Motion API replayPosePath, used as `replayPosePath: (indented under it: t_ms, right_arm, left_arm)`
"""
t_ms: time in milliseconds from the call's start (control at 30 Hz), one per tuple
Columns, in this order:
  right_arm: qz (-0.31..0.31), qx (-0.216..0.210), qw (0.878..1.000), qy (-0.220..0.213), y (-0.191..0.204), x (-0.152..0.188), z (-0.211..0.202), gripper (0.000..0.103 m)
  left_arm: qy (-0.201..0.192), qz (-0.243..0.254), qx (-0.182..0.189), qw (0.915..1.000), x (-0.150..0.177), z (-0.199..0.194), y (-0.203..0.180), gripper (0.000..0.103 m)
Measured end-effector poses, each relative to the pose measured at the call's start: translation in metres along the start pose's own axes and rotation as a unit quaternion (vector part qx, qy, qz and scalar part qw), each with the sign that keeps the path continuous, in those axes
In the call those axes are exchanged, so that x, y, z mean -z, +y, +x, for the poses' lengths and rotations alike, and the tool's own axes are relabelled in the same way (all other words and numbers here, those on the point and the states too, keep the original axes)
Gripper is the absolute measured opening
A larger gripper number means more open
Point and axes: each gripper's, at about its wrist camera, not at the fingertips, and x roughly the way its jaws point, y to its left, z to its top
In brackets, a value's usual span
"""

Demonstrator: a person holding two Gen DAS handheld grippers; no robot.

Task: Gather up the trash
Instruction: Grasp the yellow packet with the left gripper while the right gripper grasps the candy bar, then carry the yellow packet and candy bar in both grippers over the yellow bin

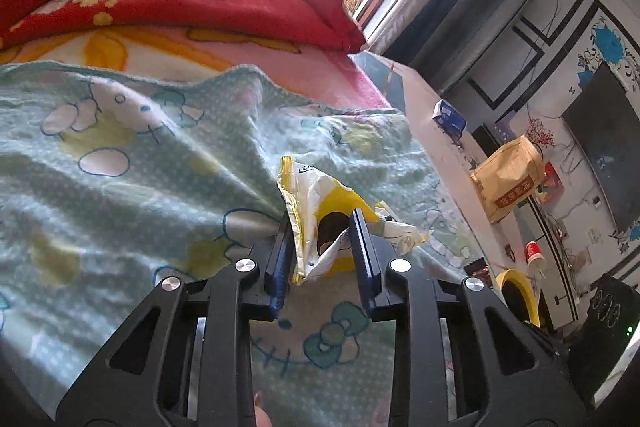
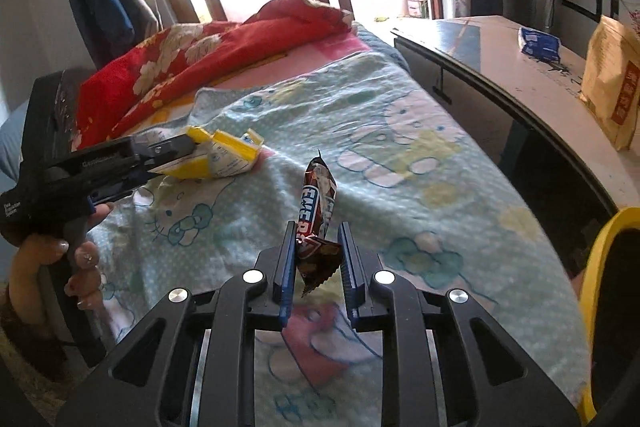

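Note:
A crumpled yellow and white wrapper is pinched in my left gripper, held just above the light green cartoon blanket. In the right wrist view the same wrapper sticks out of the left gripper at the left, with a hand on its grip. My right gripper is shut on a brown candy bar wrapper that stands upright above the blanket. A yellow-rimmed bin shows at the right edge; its rim also appears in the left wrist view.
A red flowered quilt is heaped at the far end of the bed. A desk runs along the right with a blue packet and a tan paper bag. Bright windows lie beyond. A red cup stands lower right.

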Motion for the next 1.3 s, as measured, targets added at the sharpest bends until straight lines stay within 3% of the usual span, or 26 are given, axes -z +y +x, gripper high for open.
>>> replayPosePath:
  t_ms: [267,567,867,1300]
  right_arm:
    - [0.017,0.004,0.999,-0.032,-0.021,0.001,-0.038,0.019]
    - [0.035,0.011,0.998,-0.058,-0.037,0.002,-0.07,0.019]
    - [0.058,0.037,0.993,-0.096,-0.072,0.002,-0.114,0.019]
    - [0.114,0.085,0.981,-0.131,-0.135,0.021,-0.166,0.019]
  left_arm:
    - [-0.056,0.034,-0.015,0.9977,-0.003,-0.034,-0.025,0.021]
    - [-0.089,0.083,0.027,0.9922,-0.01,-0.061,-0.074,0.018]
    - [-0.075,0.141,0.076,0.9843,0.006,-0.056,-0.138,0.018]
    - [-0.043,0.204,0.116,0.971,0.042,-0.037,-0.205,0.018]
